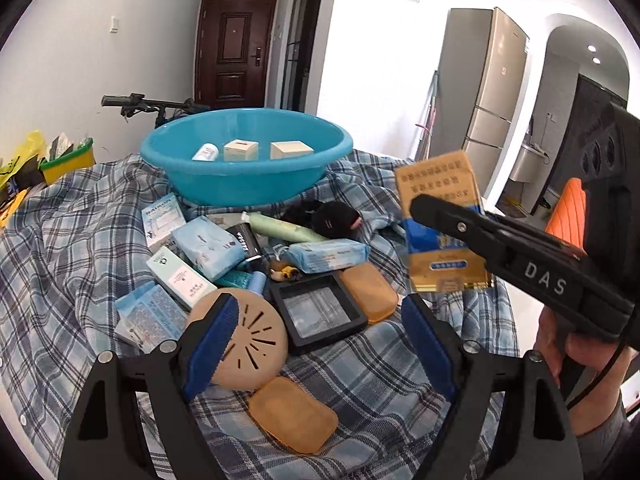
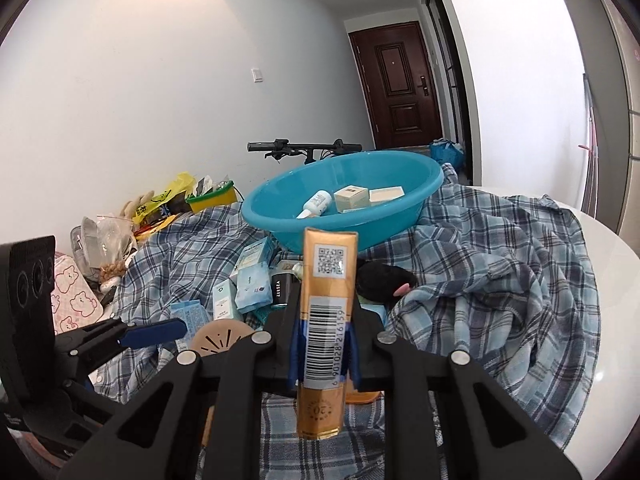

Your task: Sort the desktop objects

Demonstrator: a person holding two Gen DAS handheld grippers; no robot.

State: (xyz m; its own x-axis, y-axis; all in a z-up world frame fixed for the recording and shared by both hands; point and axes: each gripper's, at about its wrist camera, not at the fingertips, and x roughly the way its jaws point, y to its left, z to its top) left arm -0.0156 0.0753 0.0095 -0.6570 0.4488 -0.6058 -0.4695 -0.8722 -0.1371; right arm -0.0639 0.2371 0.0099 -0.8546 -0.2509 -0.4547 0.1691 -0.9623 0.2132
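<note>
The right gripper (image 2: 325, 354) is clamped on a gold and blue cigarette pack (image 2: 326, 316), held upright in the lower middle of the right wrist view, above the plaid cloth (image 2: 500, 264). The left gripper (image 1: 316, 344) has its blue-padded fingers (image 1: 210, 344) spread apart and holds nothing, low in its frame over a tan round vented disc (image 1: 248, 340). Higher in both frames, a teal basin (image 1: 248, 160) holds a small white bottle (image 1: 206, 153) and two cream boxes (image 1: 241, 149). Boxes and packets clutter the cloth below it. A dark door (image 1: 236, 50) closes the hallway beyond.
</note>
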